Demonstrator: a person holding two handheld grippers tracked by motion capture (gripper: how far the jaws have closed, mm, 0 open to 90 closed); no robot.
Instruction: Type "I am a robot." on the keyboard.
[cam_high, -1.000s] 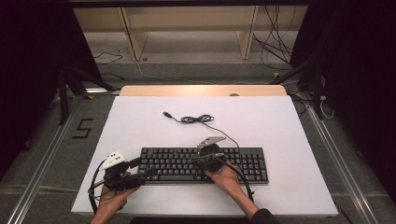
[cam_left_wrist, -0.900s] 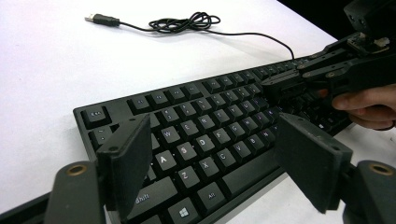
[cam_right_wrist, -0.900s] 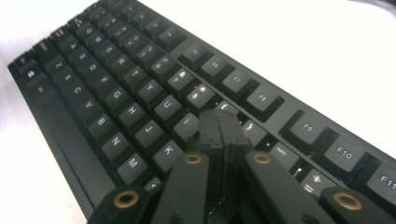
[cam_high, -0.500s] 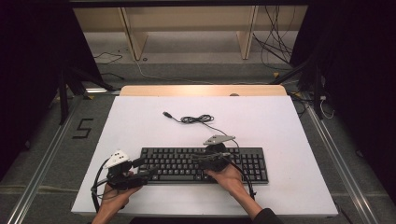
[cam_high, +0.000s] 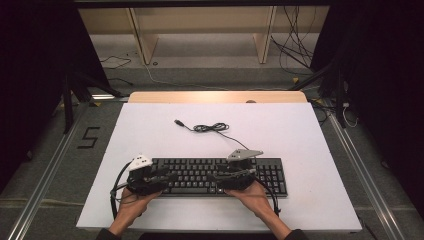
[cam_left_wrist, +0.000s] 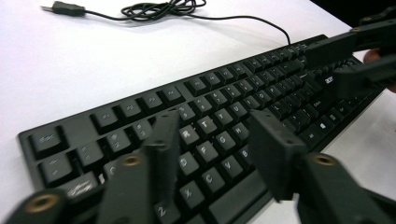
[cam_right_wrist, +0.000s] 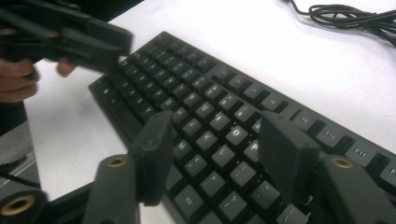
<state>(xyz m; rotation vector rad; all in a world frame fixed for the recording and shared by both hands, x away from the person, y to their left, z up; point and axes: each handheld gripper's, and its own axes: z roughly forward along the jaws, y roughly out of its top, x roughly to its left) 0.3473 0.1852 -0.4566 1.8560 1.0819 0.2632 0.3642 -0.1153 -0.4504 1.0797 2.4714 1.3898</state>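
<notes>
The black keyboard (cam_high: 220, 176) lay flat on the white table (cam_high: 300, 140), near its front edge and a little left of the middle, its long side running across in front of me. Its thin black cable (cam_high: 212, 128) left the back edge toward the right end, ran up across the white top, gathered into a loose coil and ended in a USB plug (cam_high: 177, 122) lying bare on the table, well apart from the keys.

I held my left gripper (cam_high: 162, 175) over the left end of the keyboard, pointing along the rows toward the right. In the left gripper view my two black fingers (cam_left_wrist: 163, 144) stood partly apart above the letter keys, with the key tops showing in the gap and nothing clamped between them; they had just been closing from a wider spread. I could not tell whether the tips touched the keycaps.

My right gripper (cam_high: 224, 178) hovered over the right half of the keyboard, aimed back toward the left, its grey three-cornered plate (cam_high: 244, 155) on top. In the right gripper view its fingers (cam_right_wrist: 154, 149) stood fairly wide over the letter rows, empty between the pads; they had just been opening from a closed position. The two grippers faced each other along the keyboard, near but apart.

Beyond the white top ran a strip of pale wood (cam_high: 215, 97), and past that the grey floor (cam_high: 200, 55) with loose cables (cam_high: 295, 45) and the legs of a wooden frame (cam_high: 140, 40).
</notes>
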